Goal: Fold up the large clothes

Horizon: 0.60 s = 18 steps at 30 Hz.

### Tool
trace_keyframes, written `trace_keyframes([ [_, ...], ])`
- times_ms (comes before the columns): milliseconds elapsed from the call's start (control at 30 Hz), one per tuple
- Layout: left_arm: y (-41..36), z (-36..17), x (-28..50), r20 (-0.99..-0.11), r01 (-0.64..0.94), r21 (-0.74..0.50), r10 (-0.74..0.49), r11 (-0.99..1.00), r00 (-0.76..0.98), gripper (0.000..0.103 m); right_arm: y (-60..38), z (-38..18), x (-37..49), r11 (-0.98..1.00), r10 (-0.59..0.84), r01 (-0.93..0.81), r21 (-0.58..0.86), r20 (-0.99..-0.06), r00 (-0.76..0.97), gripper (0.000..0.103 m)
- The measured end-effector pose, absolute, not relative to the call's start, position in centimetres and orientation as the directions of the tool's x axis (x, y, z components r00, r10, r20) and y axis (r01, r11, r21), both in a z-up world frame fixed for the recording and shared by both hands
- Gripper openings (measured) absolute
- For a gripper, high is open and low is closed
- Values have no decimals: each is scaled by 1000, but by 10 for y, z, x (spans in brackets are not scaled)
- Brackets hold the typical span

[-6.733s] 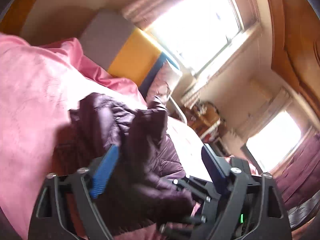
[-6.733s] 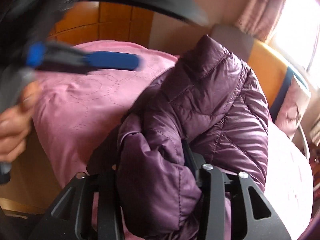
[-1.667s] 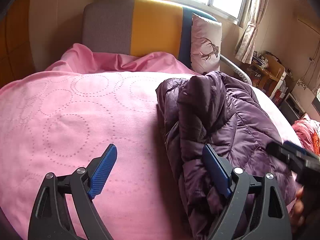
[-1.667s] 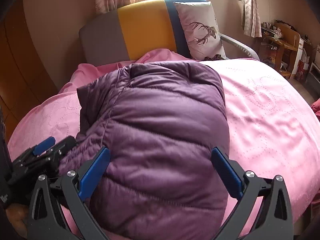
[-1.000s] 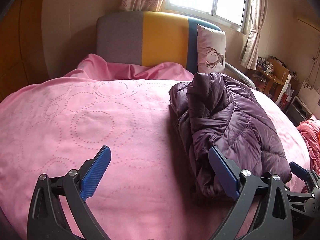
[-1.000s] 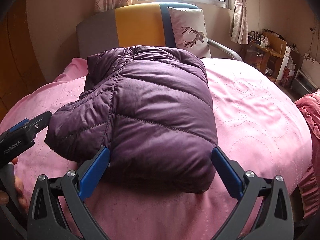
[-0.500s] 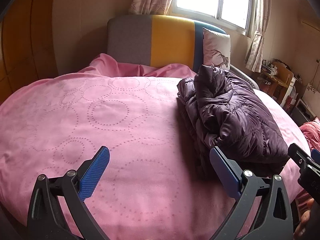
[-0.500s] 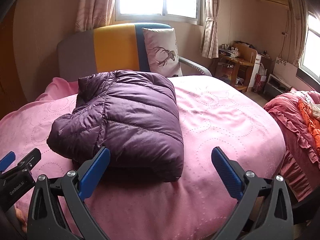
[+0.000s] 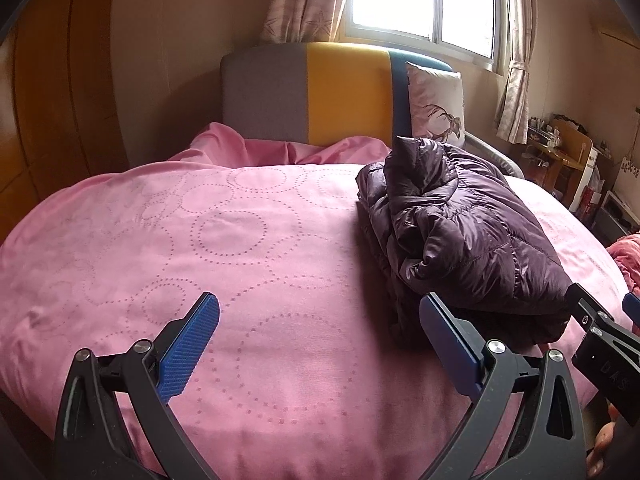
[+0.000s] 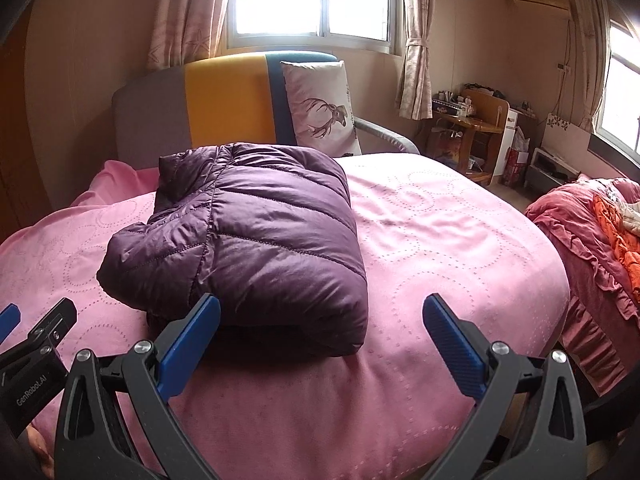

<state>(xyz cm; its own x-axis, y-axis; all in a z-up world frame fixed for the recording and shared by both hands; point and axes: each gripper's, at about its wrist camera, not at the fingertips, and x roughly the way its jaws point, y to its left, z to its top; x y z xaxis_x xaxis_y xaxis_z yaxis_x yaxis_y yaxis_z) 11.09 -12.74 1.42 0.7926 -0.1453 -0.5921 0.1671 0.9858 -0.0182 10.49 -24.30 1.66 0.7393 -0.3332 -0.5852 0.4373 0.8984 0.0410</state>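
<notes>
Lying folded into a thick bundle on the pink quilted bedspread with dotted circle pattern [image 10: 440,216], toward the striped grey, yellow and blue headboard [image 10: 224,100]: one dark purple quilted puffer jacket [image 10: 256,240]. Seen from the left wrist view as the same jacket [image 9: 460,232], with a loose flap, possibly collar or sleeve, standing up at the headboard end and untidy layers showing along the near left edge.

Handling, judged: light for its bulk, soft, springy with trapped air, likely to puff open once released. Shell glossy and probably slippery, so a shallow pinch on one layer may slide off. Best taken deep at a stitched seam or at the stacked edge, several layers together, then pressed flat.

Left gripper [image 9: 320,344]: jaws wide apart, holding nothing, above bare bedspread just left of the jacket's near corner. Right gripper [image 10: 320,332]: jaws wide apart, empty, left finger overlapping the jacket's near edge in view; contact cannot be told.

Compared with 6.7 s ago: jacket then bunched and hanging in the right gripper, off the bed; now released and resting folded. Compared with 1.7 s ago: both grippers drawn back, more room visible, jacket smaller in view and no longer between the right fingers. Folding appears finished, apart from the raised flap.

White pillow with a deer print [image 10: 320,108] propped against the headboard, untouched.
</notes>
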Motion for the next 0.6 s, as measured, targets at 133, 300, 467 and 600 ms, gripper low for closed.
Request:
trace_keyframes([
  [133, -126, 14, 112, -594, 163, -17, -141, 987, 792, 99, -240, 17, 104, 903, -329, 427, 38, -579, 746, 101],
  [300, -126, 12, 112, -597, 170, -24, -151, 985, 788, 99, -238, 17, 103, 909, -313, 414, 45, -581, 751, 101],
  [467, -125, 11, 112, -598, 167, -30, -152, 985, 787, 99, -238, 16, 104, 910, -306, 411, 50, -587, 750, 101],
  [600, -124, 11, 110, -599, 167, -41, -158, 985, 785, 99, -236, 16, 105, 914, -299, 403, 51, -587, 752, 101],
])
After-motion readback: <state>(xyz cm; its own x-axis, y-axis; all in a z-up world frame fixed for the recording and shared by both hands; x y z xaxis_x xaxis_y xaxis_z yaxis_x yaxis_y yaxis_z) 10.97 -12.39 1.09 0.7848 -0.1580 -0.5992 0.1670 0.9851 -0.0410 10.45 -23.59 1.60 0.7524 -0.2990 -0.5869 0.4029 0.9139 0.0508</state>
